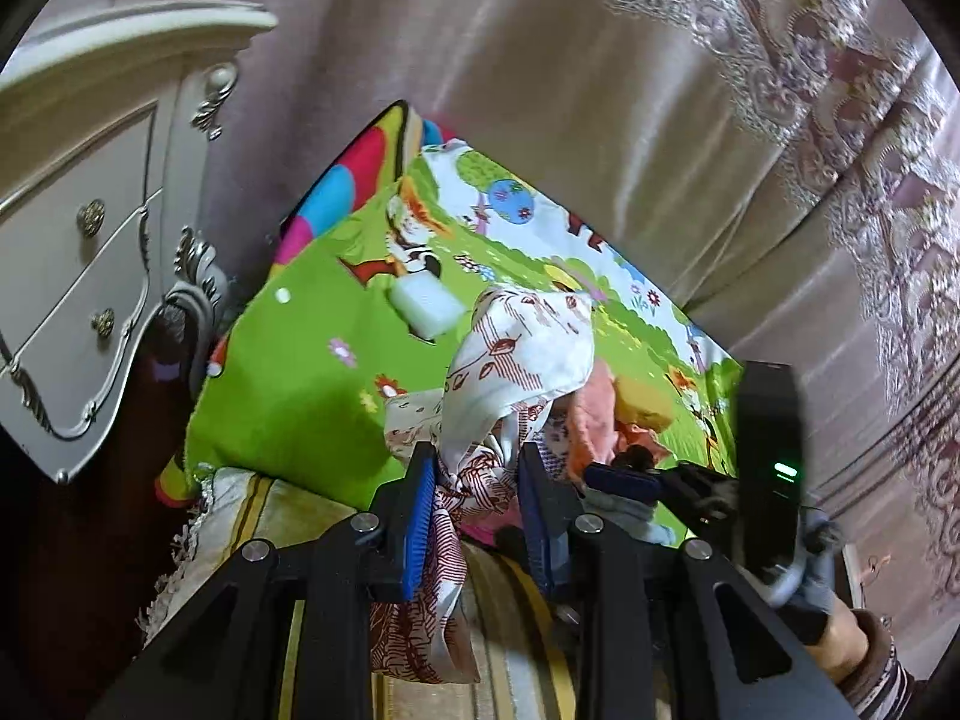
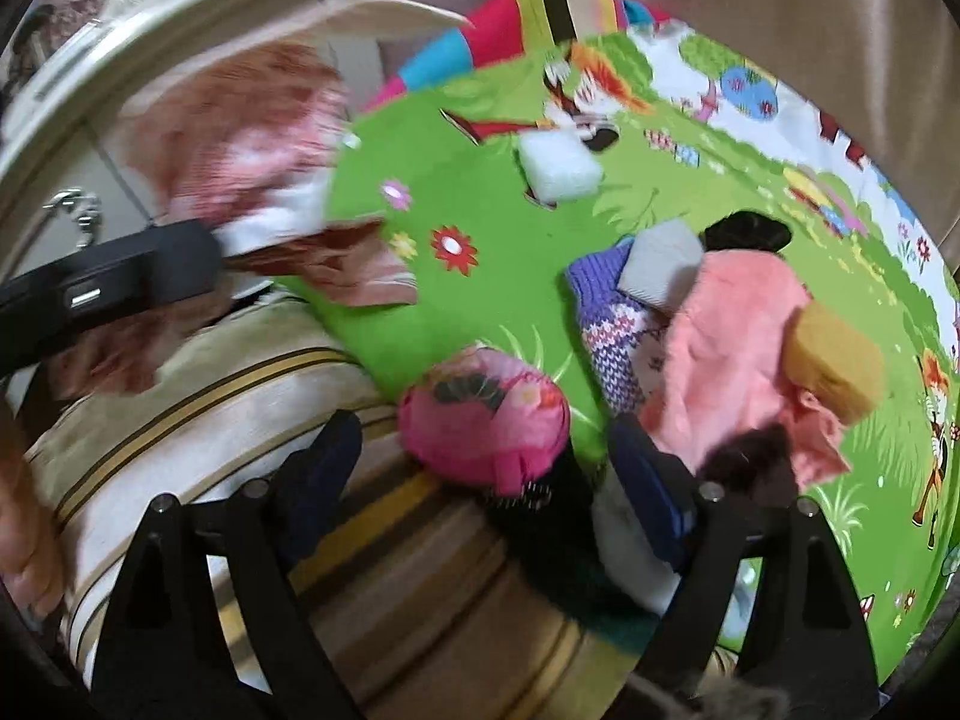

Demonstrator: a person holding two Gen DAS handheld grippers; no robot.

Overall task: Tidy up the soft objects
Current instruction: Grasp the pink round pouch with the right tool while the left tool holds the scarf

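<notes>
My left gripper (image 1: 474, 474) is shut on a white cloth with a red leaf print (image 1: 516, 360), held up over the green play mat (image 1: 300, 372); the cloth (image 2: 252, 174) shows blurred in the right wrist view. My right gripper (image 2: 480, 462) is open and empty, just in front of a pink rolled bundle (image 2: 486, 414). Right of it lie a pink fluffy garment (image 2: 738, 336), a purple knit piece (image 2: 606, 330), a grey sponge (image 2: 660, 264) and a yellow sponge (image 2: 834, 360). A white sponge (image 2: 558, 171) lies farther back, also seen in the left wrist view (image 1: 426, 306).
A striped beige rug (image 2: 240, 396) lies under the grippers at the mat's near edge. A white ornate dresser (image 1: 78, 252) stands at the left. Mauve curtains (image 1: 600, 90) hang behind the mat. A dark item (image 2: 747, 228) lies behind the grey sponge.
</notes>
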